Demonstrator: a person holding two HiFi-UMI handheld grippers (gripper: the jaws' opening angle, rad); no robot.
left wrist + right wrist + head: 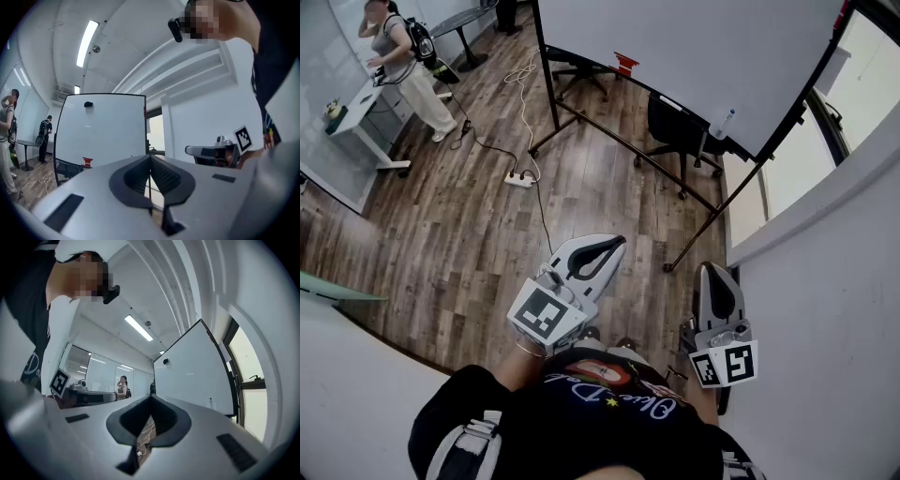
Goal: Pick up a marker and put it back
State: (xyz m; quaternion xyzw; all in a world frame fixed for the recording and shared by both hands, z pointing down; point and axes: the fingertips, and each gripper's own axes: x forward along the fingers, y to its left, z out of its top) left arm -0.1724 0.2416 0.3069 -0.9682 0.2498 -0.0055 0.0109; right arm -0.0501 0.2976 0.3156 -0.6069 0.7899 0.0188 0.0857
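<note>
Left gripper (618,243), right gripper (711,268) (fingers together)

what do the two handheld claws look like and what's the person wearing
The left claw and right claw are light grey shells tapering to a point, with black ribbed pads lining a teardrop opening. Each carries a white cube with black square markers. The person wears a black shirt with coloured print.

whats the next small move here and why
Probably walk toward the whiteboard: what looks like a marker stands at its lower edge, well out of reach, while the left hand-held gripper and right hand-held gripper are both shut and empty.
</note>
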